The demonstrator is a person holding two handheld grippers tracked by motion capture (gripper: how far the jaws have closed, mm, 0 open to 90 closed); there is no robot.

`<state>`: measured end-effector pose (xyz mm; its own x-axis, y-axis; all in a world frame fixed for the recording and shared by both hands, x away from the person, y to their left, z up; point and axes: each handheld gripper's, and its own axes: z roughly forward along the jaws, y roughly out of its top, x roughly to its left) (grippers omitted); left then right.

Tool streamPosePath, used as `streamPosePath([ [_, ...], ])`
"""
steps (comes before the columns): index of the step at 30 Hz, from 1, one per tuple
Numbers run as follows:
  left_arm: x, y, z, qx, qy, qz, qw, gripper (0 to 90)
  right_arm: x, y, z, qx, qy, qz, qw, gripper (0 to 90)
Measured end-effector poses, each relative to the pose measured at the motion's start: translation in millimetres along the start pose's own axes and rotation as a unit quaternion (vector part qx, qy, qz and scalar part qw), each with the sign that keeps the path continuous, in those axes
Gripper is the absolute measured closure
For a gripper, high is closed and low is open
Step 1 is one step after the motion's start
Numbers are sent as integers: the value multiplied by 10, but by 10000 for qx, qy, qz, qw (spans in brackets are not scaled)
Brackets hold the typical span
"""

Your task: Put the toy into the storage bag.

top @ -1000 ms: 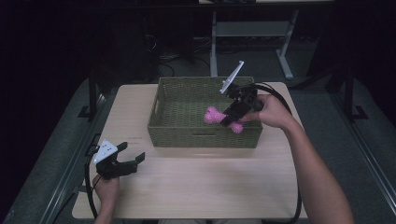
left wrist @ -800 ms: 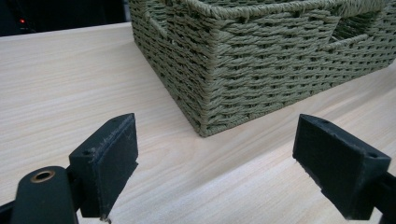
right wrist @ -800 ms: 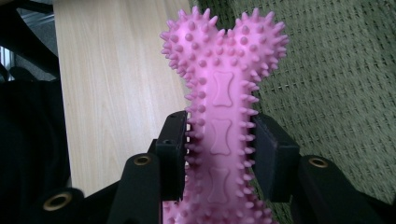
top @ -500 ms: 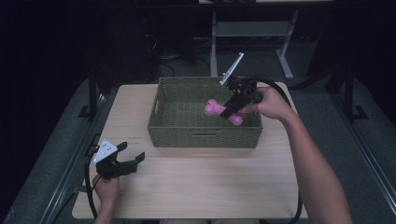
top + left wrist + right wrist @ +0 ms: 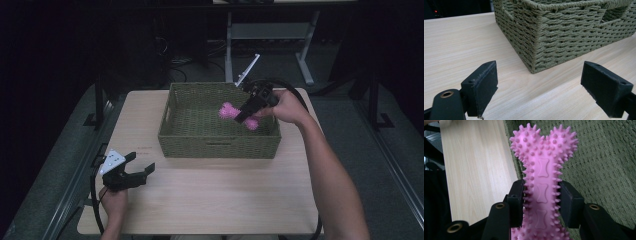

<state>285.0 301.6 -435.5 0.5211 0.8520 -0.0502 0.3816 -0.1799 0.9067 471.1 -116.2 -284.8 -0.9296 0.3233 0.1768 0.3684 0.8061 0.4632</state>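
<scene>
A pink spiky bone toy [image 5: 230, 112] [image 5: 543, 185] hangs over the inside of the green woven basket [image 5: 172, 135], and my right gripper [image 5: 244, 116] [image 5: 542, 202] is shut on its shaft. The toy's far knob points toward the basket's middle. My left gripper [image 5: 141, 168] [image 5: 539, 92] rests low at the table's front left with its jaws wide open and nothing between them. The basket's near corner [image 5: 536, 37] stands a short way ahead of it.
The light wooden table [image 5: 215, 200] has free room in front of the basket and at its left. A white strip [image 5: 248, 70] sticks up behind the basket's far rim. Metal frame legs [image 5: 305, 65] stand on the dark floor beyond the table.
My right gripper has carried the pink bone toy from the basket's front right part toward its back and middle. The left gripper has stayed in place.
</scene>
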Motion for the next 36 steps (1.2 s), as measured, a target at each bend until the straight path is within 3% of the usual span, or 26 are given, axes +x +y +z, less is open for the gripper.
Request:
streamPosePath([
  [22, -9, 2, -1, 12, -30, 8, 10000, 136, -277, 3, 206, 125, -44, 303, 9995, 582],
  [36, -14, 0, 13, 14, -4, -6, 10000, 136, -360, -74, 318, 290, -51, 390, 9988, 582],
])
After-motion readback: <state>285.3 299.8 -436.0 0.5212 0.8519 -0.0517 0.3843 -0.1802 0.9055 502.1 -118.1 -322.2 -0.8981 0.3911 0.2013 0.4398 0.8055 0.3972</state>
